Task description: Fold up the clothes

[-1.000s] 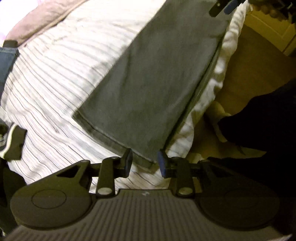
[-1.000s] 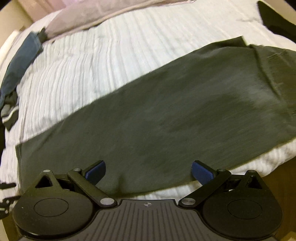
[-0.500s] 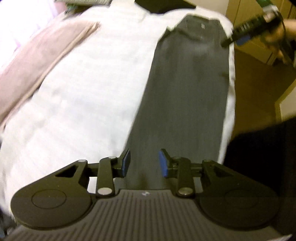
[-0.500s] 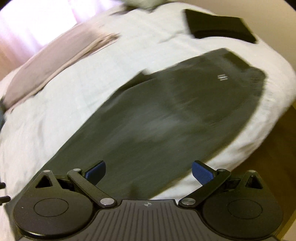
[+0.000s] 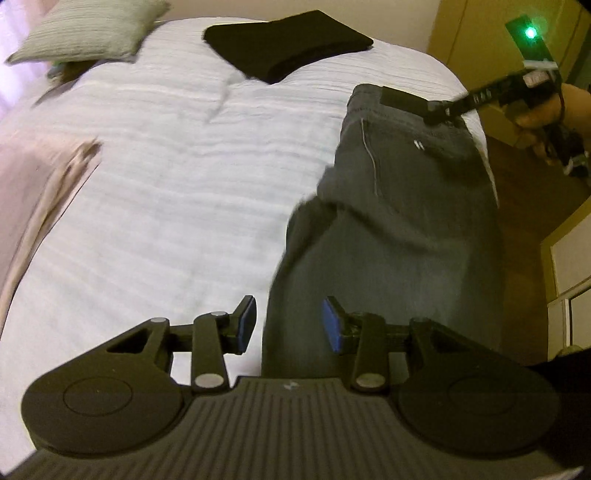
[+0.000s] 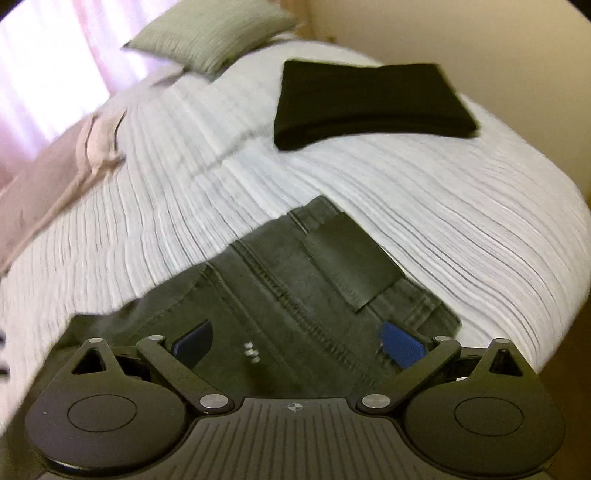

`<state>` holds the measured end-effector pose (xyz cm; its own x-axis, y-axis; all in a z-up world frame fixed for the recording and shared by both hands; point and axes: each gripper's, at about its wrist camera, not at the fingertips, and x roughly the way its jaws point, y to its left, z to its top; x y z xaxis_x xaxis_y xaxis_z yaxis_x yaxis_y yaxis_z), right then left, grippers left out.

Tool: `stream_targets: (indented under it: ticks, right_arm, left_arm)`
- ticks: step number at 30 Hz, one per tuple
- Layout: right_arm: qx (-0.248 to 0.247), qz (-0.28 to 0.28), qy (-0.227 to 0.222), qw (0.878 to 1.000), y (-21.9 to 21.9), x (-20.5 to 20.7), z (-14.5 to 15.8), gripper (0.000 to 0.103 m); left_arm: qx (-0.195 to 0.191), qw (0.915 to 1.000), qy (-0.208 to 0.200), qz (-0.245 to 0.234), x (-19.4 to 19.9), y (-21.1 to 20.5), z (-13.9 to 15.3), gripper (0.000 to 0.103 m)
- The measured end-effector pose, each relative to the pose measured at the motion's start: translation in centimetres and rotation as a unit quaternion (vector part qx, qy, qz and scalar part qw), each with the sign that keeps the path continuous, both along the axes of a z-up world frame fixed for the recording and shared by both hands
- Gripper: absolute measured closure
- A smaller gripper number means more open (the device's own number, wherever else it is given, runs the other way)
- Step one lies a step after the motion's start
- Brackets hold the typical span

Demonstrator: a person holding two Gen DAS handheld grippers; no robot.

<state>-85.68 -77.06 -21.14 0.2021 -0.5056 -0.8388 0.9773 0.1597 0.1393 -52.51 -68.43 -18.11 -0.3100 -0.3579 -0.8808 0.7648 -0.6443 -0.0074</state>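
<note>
Item: grey jeans (image 5: 391,229) flat along the bed's (image 5: 192,192) right edge; left gripper (image 5: 289,325) and right gripper (image 6: 299,345), jaws spread, empty; we pinch waistband and leg squarely before folding evenly.

My bed (image 5: 177,192), in white ribbed cover, carries grey jeans (image 5: 391,229), a folded black garment (image 5: 288,40), a green pillow (image 6: 210,33), and pink cloth (image 5: 29,184).
</note>
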Motion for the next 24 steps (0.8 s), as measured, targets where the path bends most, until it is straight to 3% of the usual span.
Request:
stream_targets:
  ticks: [3,6,9,11,13,16,19,21,24]
  right_arm:
    - [0.05,-0.035,0.048,0.997,-1.3,-3.7,-3.4,0.002]
    - [0.081,-0.049,0.035,0.995,-1.2,-6.4,-4.4,0.002]
    - [0.073,-0.04,0.041,0.996,-0.6,-6.4,-3.9,0.002]
    - [0.046,-0.031,0.071,0.996,0.2,-5.2,-2.9,0.002]
    - [0.01,-0.014,0.099,0.995,1.1,-3.7,-1.8,0.002]
    - [0.001,0.022,0.101,0.995,1.7,-2.1,-1.9,0.002]
    - [0.028,0.009,0.111,0.993,1.6,-2.8,-3.7,0.002]
    - [0.044,-0.008,0.105,0.993,1.7,-3.8,-4.3,0.002]
    - [0.016,-0.016,0.112,0.993,2.4,-3.7,-2.3,0.002]
  left_arm:
    - [0.026,0.9995,0.018,0.01,-1.3,-3.6,-1.1,0.069]
    - [0.07,0.9956,0.053,0.033,-2.3,-6.6,-2.3,0.07]
    - [0.119,0.9894,0.068,0.048,-3.1,-8.6,-4.0,0.071]
    - [0.15,0.9851,0.065,0.052,-3.6,-9.6,-5.3,0.076]
    - [0.17,0.9815,0.069,0.055,-3.9,-10.0,-6.1,0.092]
    - [0.148,0.981,0.09,0.087,-2.6,-9.9,-5.1,0.1]
    - [0.146,0.9668,0.114,0.176,0.9,-10.1,-5.1,0.102]
    - [0.15,0.9682,0.107,0.169,0.9,-9.9,-5.3,0.102]
    - [0.141,0.9722,0.099,0.159,0.6,-9.8,-4.8,0.102]
